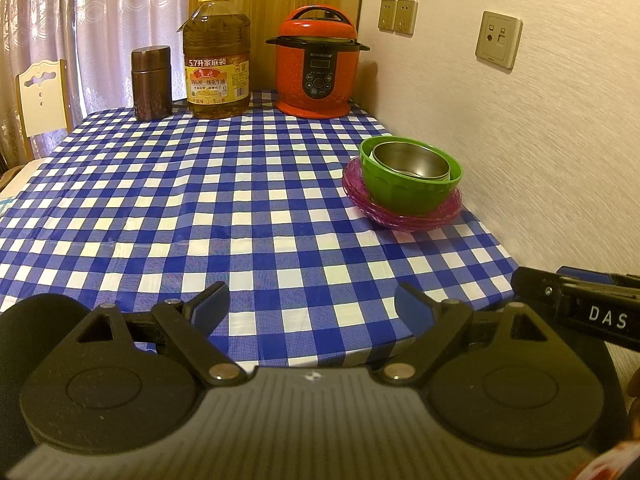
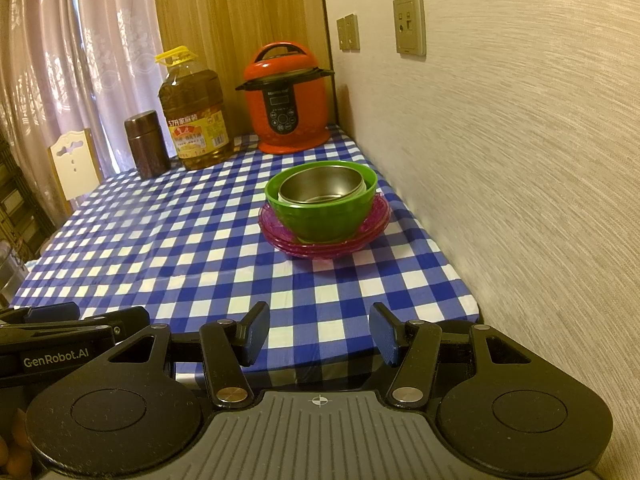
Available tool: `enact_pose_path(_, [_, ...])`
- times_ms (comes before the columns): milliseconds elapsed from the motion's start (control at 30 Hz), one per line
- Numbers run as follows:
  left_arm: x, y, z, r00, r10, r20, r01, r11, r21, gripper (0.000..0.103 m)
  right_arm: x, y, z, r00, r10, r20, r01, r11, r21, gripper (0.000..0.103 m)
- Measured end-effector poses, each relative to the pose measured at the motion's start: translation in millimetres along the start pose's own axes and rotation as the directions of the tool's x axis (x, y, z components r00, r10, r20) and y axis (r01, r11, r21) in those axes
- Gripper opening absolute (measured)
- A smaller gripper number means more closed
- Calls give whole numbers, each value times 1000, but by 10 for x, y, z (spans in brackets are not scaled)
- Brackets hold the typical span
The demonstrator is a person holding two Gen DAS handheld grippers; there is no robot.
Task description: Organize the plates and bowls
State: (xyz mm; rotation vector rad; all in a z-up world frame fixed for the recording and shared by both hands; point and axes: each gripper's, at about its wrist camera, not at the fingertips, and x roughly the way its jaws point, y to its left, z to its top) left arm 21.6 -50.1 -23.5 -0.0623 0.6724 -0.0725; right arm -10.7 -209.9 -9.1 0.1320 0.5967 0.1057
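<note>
oil jug, red cooker, brown canister

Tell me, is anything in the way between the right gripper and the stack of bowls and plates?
No. Only bare checkered tablecloth lies between the open right gripper and the green bowl on the pink plates.

The tablecloth is a blue-and-white check; on it the plates are translucent magenta, the bowl on them bright green, and the bowl nested inside bare silver steel; the pressure cooker is red-orange with a black control panel; the oil jug is amber with a yellow cap (its label yellow and red); the canister is dark brown; both grippers' fingers carry blue pads on black.
</note>
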Motion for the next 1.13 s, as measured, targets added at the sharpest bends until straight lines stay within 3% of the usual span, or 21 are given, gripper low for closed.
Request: enact_pose_path(1133, [-9, -4, -31, 1000, -3, 11, 3, 1000, -2, 88, 1, -1, -2, 1000, 0, 0, 0, 1000, 1, 55])
